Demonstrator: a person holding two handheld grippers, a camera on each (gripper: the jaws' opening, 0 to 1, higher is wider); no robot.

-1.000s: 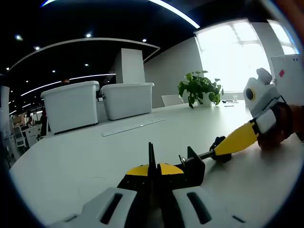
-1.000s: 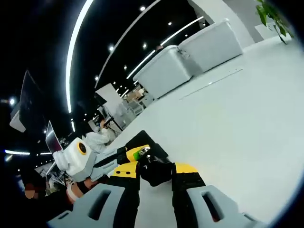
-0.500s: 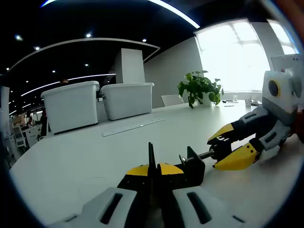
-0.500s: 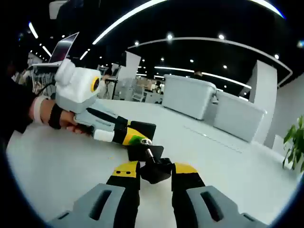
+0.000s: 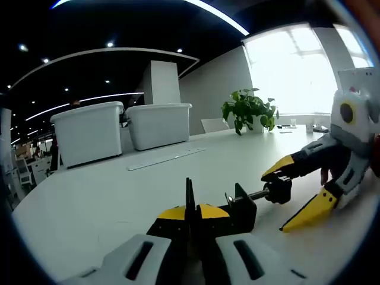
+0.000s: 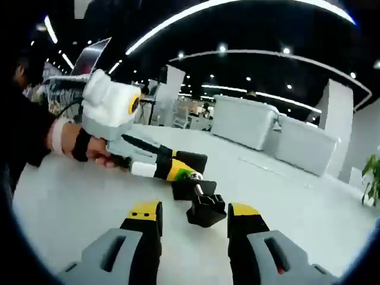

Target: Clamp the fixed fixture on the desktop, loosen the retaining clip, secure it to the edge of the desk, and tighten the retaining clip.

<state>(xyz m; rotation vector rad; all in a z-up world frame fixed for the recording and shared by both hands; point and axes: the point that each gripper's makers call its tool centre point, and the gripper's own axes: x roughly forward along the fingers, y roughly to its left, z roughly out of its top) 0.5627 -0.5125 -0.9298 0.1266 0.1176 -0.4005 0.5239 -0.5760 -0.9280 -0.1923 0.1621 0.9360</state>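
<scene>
The right gripper [image 6: 194, 215] has spread its yellow-tipped jaws apart and let go of the black knob [image 6: 206, 209], which sits just between them on the white desk [image 5: 107, 196]. The left gripper [image 5: 190, 212], jaws pressed together, pinches the black clamp fixture [image 5: 238, 209] resting on the desktop, knob end toward the right gripper.

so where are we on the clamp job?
Done: left gripper is shut on the small black screw clamp, holding it on the white desk. In hand: right gripper, jaws open, sits around the clamp's black screw knob. Left: finish loosening, fit it to the desk edge, tighten.
</scene>
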